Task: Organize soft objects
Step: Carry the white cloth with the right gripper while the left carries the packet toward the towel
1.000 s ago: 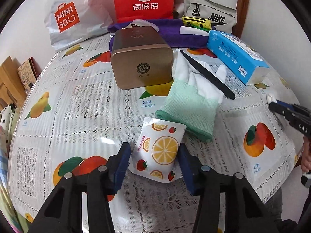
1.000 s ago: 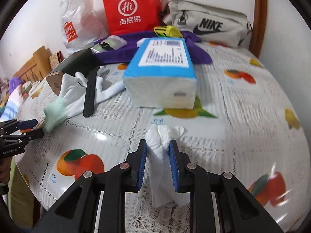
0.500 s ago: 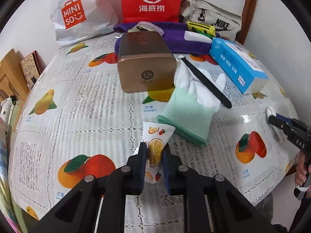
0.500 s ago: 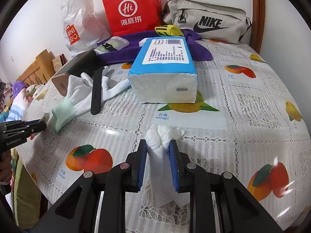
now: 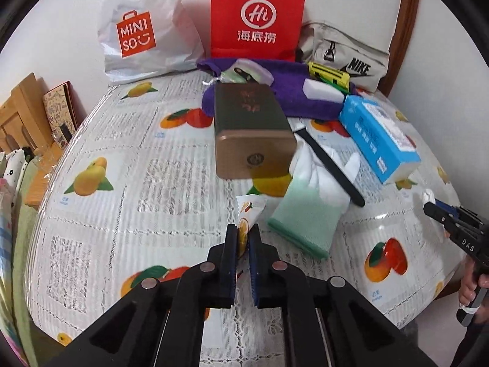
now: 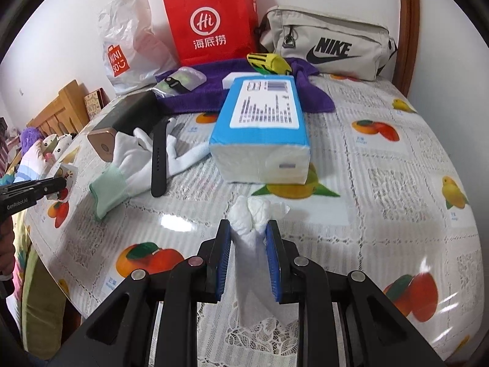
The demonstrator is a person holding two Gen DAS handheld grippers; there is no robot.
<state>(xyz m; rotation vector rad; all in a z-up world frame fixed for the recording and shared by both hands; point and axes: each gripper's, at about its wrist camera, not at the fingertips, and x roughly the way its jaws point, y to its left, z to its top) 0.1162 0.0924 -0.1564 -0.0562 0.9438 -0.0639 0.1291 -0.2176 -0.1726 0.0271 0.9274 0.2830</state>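
Right wrist: one tissue (image 6: pixel 248 238) in tongs (image 6: pixel 248 255), one glove (image 6: pixel 134 165)

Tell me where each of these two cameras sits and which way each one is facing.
Left wrist: sits on the left gripper, looking down across the table toward the wall; its fingers pinch a fruit-print packet; the right gripper shows at the right edge.
Right wrist: sits on the right gripper, same direction; fingers clamp a white tissue; the left gripper shows at the left edge.
Both show the red bag, glove and blue tissue pack.
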